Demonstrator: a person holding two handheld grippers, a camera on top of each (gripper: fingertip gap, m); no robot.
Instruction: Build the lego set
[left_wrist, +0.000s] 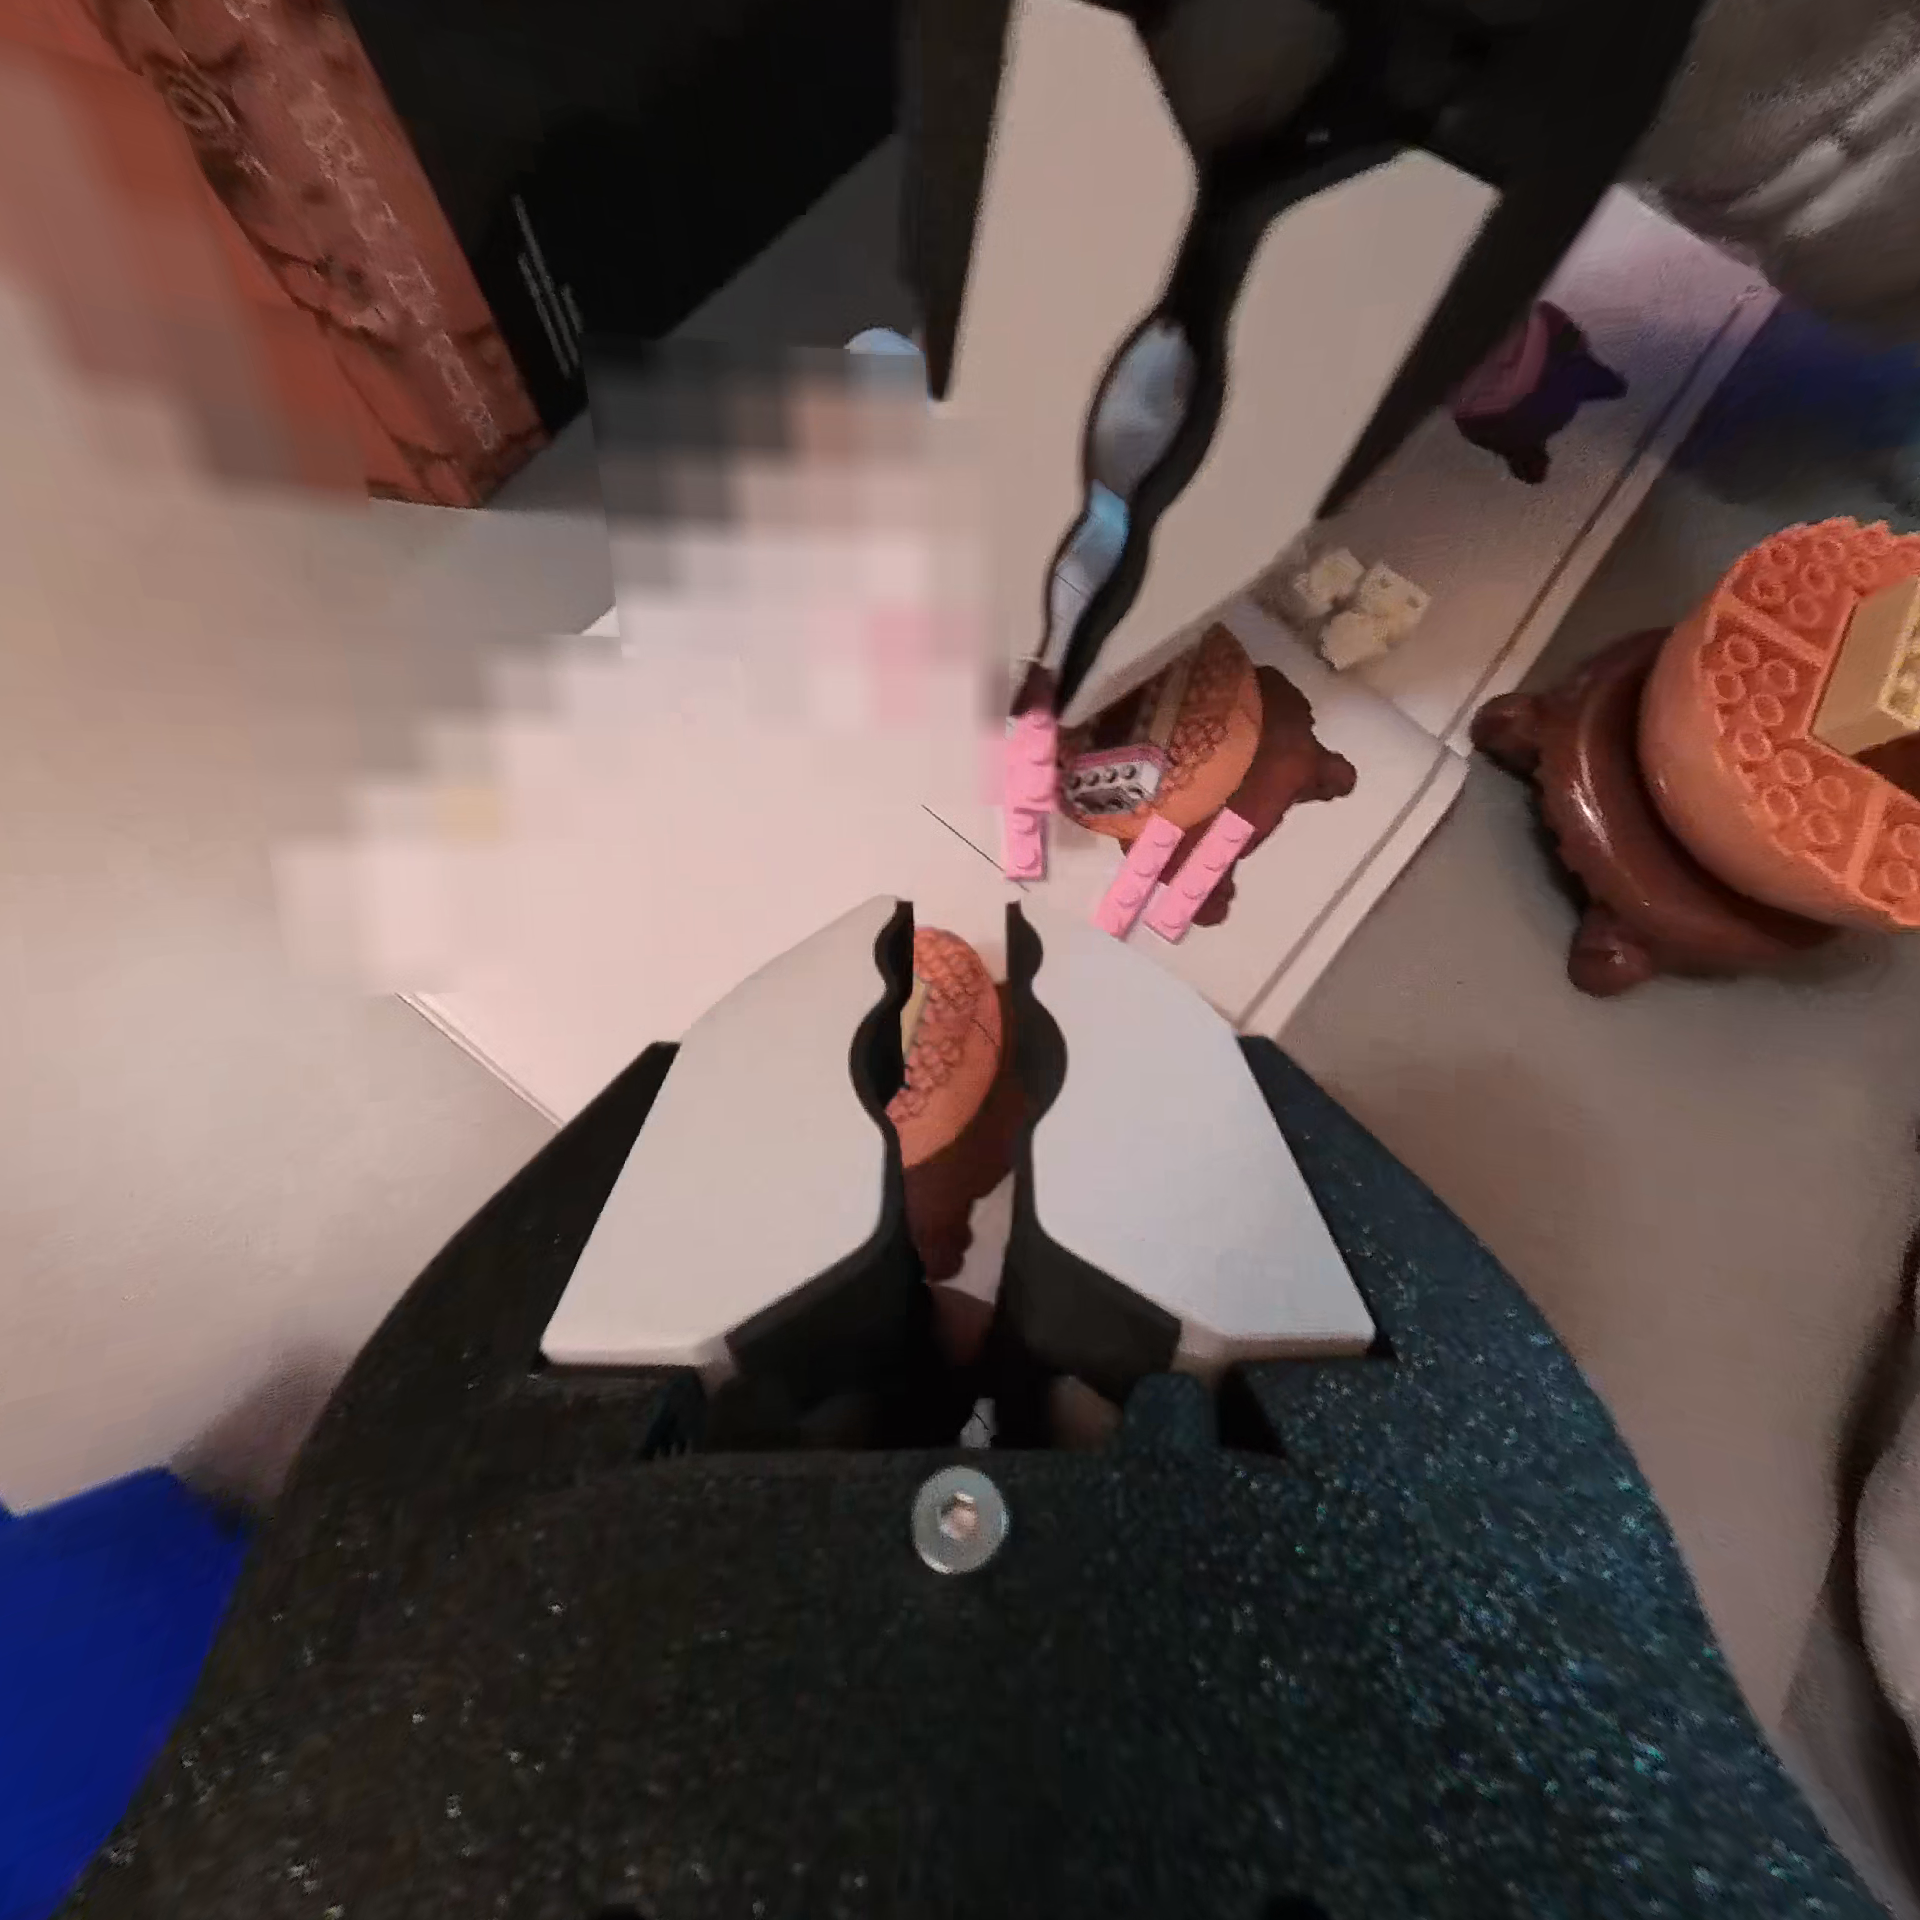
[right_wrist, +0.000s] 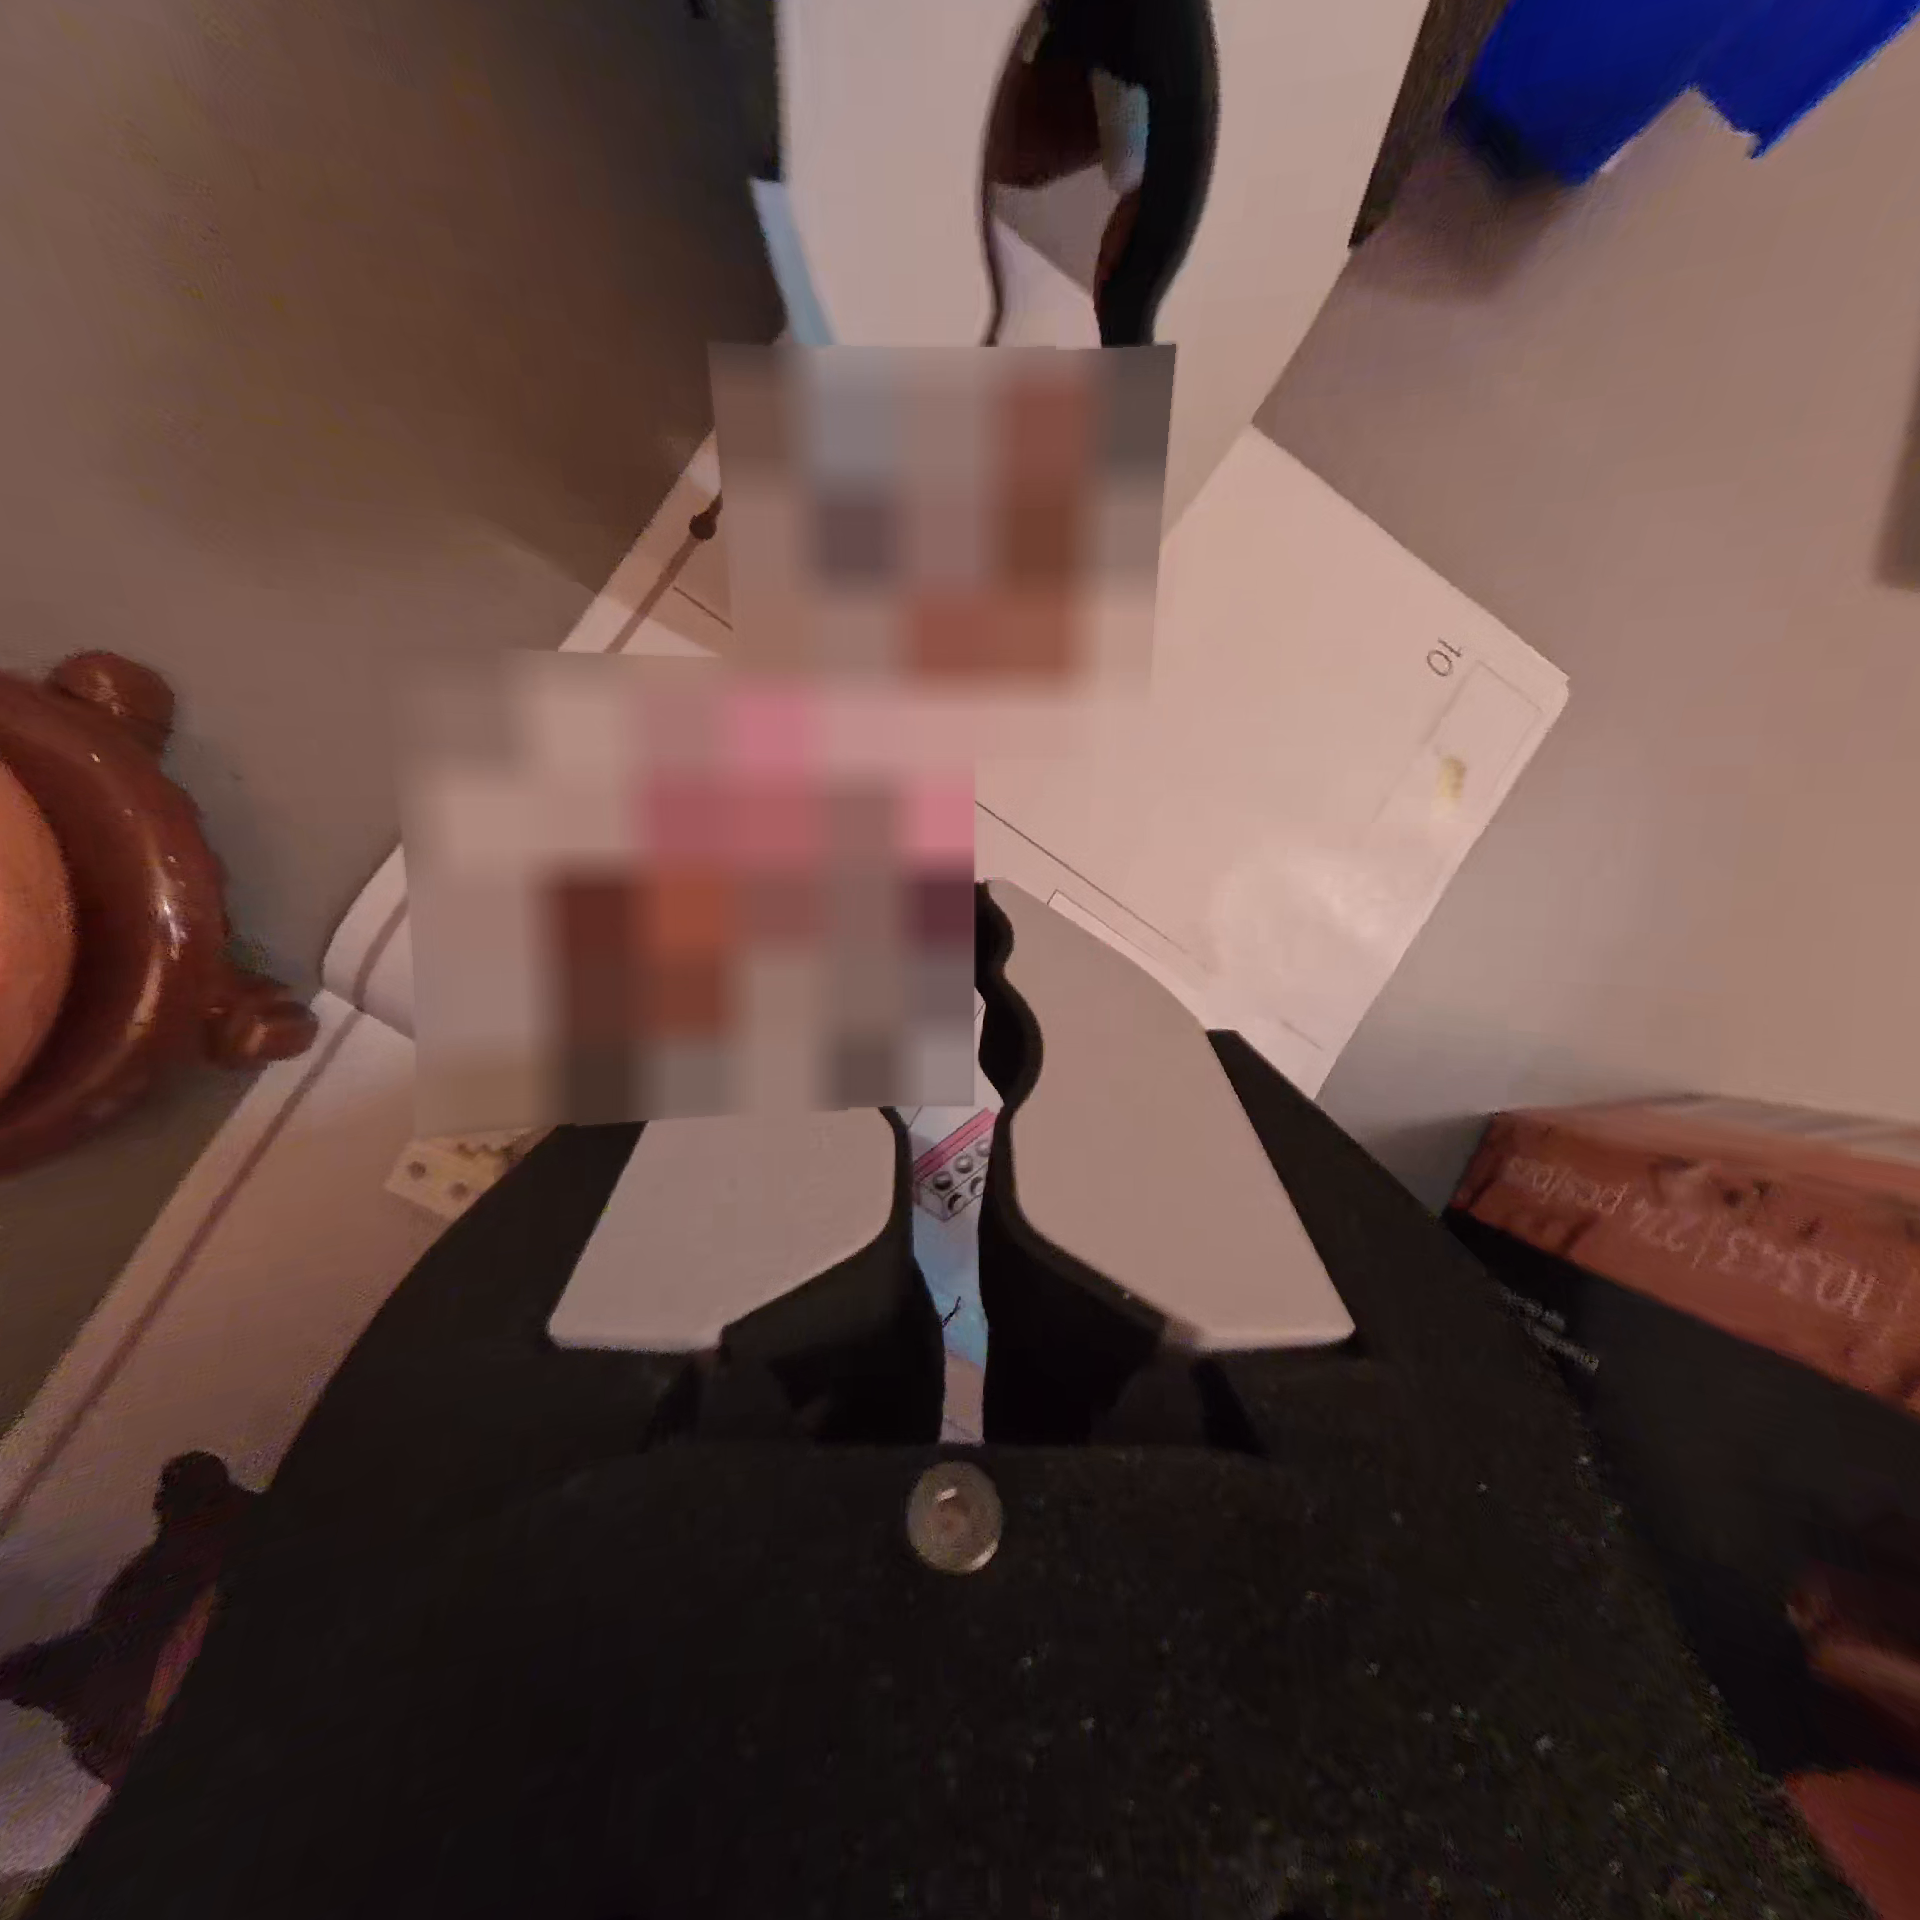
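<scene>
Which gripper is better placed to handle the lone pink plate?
The right gripper: its tips sit at one end of the pink plate; the left gripper hangs back, clear of it.

The right gripper (right_wrist: 977, 914) hangs over an open instruction booklet (right_wrist: 1299, 727), its tips partly hidden. A brown round base (right_wrist: 135, 914) sits at left.

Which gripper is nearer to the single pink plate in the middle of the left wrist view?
Right. The right gripper seems to pinch the upper end of the pink plate; the left gripper points at its lower end, slightly apart.
</scene>
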